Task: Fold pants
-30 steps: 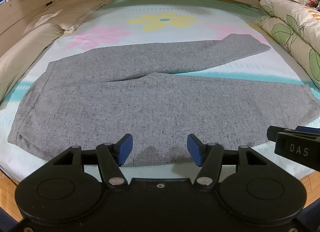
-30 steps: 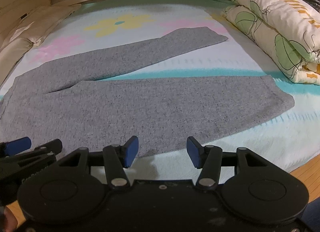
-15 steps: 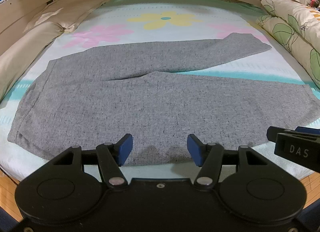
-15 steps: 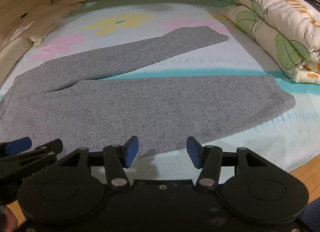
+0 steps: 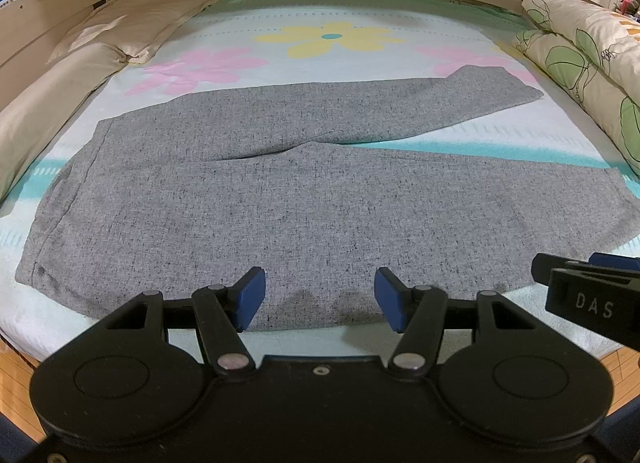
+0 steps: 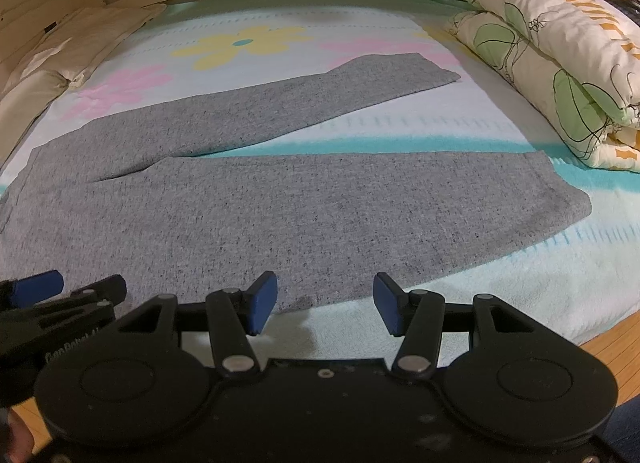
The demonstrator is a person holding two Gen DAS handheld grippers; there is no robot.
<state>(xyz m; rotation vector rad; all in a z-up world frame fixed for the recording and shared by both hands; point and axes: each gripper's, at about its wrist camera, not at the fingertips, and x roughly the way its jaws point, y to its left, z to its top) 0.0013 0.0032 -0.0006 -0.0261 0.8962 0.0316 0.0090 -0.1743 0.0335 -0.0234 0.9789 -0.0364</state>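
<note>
Nothing is shifting since the earlier frames: both grippers are holding where they were and the cloth is lying just as it did.

The left gripper (image 5: 320,297) is hanging with its jaws spread wide and nothing between them, poised over the near hem of the grey pants (image 5: 304,215). The right gripper (image 6: 325,301) is standing equally wide and empty, just off the near edge of the same leg, over bare bedsheet (image 6: 500,295).

The pants are lying flat across the bed, waistband to the left, the two legs running to the right and splaying apart, the far leg angling toward the flowered quilt (image 6: 560,63).

The likely trouble: the pads are probably going to be pinching only the top layer, so the leg is peeling open as it lifts. Sheet may be getting caught too, since the cloth is lying flush on it. Uneven lifting is risking a skewed fold.
</note>
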